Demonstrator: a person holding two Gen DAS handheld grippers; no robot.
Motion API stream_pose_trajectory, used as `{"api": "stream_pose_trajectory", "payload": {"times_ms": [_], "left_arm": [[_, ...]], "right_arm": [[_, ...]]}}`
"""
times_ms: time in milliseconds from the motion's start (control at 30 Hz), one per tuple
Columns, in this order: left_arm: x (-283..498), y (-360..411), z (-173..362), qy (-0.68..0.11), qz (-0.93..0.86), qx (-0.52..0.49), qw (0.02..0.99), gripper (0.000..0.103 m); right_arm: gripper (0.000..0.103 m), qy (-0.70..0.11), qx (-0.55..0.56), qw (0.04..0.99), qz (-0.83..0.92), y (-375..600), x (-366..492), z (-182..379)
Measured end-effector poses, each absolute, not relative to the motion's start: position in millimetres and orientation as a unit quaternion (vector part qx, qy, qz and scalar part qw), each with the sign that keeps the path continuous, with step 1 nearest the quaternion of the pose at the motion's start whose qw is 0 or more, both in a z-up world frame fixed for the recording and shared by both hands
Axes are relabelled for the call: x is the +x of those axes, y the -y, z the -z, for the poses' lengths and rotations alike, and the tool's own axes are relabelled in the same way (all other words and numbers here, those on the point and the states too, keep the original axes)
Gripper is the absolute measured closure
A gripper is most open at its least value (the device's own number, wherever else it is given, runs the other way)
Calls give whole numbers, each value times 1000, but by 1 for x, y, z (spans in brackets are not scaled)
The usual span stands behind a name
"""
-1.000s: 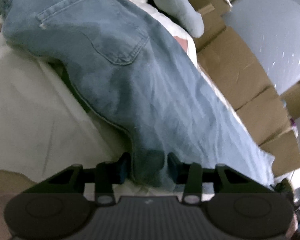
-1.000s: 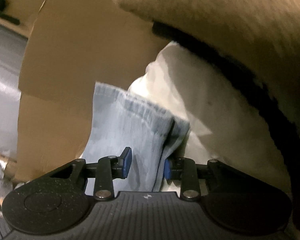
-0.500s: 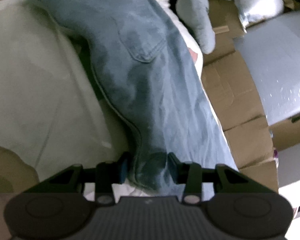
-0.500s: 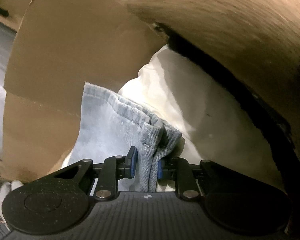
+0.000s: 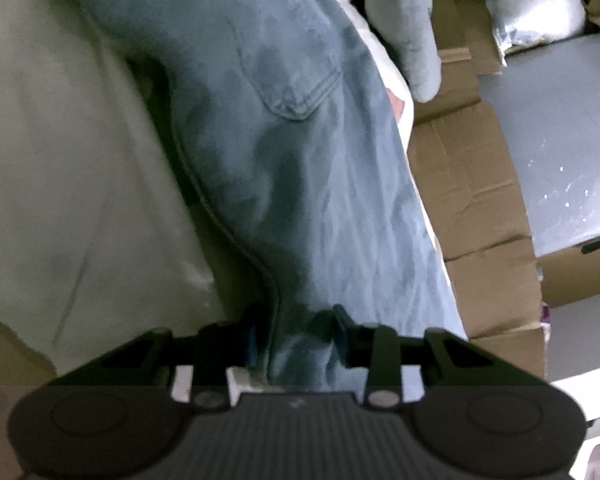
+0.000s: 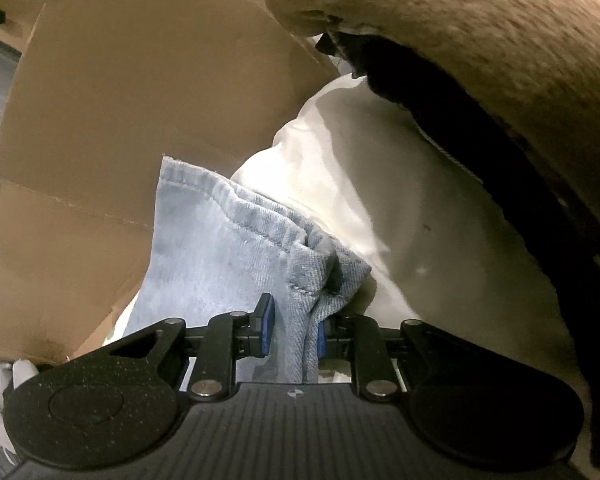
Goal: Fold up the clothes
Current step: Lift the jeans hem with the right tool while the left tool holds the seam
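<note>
Between the fingers of my left gripper (image 5: 296, 334) runs a fold of the jeans (image 5: 284, 168); its jaws are closing, with the denim bunched in the gap and both pads against it. Ahead of this gripper the jeans stretch away over a white sheet (image 5: 60, 168), a back pocket (image 5: 296, 76) showing farther up the cloth. Right of the denim, beyond the sheet's edge, lie flattened cardboard boxes (image 5: 468, 184), and a pale grey-blue plush piece (image 5: 412, 40) hangs over the top of them. I cannot tell what kind of furniture the sheet covers.

My right gripper (image 6: 292, 330) is nipped on the hem end of the jeans (image 6: 220, 248), jaws standing narrow with a gathered ridge of denim pressed between the blue pads (image 6: 266, 320). The stitched hem fans out ahead and to the left of this gripper, lying partly on the white sheet (image 6: 400, 208) and partly over cardboard (image 6: 140, 100). Above and to the right of it a tan fuzzy blanket (image 6: 480, 28) overhangs the sheet, dark shadow beneath its edge.
</note>
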State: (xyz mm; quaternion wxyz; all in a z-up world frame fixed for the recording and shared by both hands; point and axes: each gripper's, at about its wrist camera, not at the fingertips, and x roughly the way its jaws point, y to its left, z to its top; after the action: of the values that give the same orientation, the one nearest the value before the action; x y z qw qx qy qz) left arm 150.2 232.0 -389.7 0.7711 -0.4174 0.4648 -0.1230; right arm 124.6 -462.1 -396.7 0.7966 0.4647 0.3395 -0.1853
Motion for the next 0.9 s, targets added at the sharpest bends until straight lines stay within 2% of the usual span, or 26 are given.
{"api": "stream_pose_trajectory", "payload": {"times_ms": [433,733,900], "left_arm": [[166,-235,384,-508,121,-401,753,71],[160,-243,389,-486,164,-396,761,72],[151,-247,390,-471,176,-397,768,77]], "right_arm": [[78,-377,451,787,186,461,128,391],[79,-349,461,801,154,467,129,405],[80,-338,481,796,147,470,126,408]]}}
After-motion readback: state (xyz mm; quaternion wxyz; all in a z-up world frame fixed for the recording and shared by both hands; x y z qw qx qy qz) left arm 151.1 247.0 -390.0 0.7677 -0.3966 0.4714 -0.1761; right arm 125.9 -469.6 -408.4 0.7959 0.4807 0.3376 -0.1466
